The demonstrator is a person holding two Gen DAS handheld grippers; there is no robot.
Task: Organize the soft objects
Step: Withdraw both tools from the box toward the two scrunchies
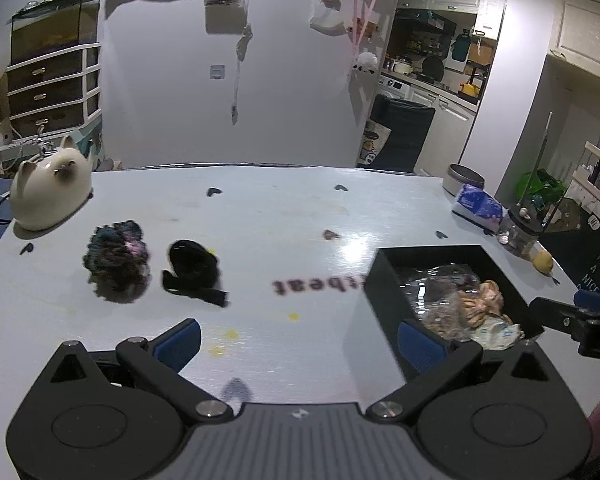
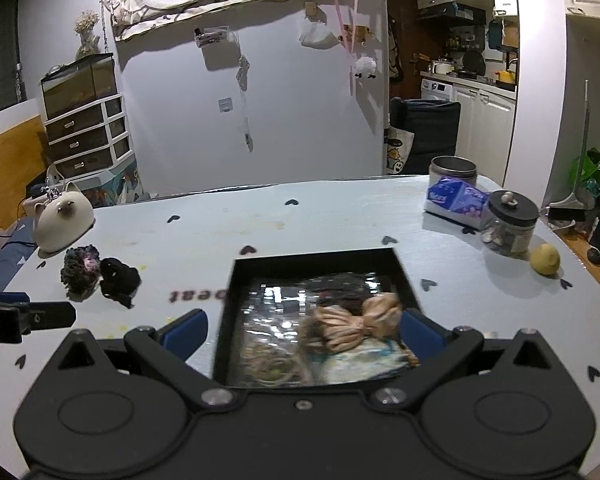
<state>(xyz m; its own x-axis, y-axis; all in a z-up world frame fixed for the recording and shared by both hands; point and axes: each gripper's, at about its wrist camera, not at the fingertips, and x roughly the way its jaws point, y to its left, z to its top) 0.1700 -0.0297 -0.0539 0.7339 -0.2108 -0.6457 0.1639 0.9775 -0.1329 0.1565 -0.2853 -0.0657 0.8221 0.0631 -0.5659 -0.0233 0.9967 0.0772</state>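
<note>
Currently we are holding both grippers wide open and empty: left gripper hovering over bare table, right gripper straddling the black box at lower centre. Beige scrunchie is sitting inside the box already. Multicolour scrunchie and black scrunchie are lying mid-left, just beside each other. We are judging both light, squashy, non-slip; pinching across the bunched fabric should work.
</note>
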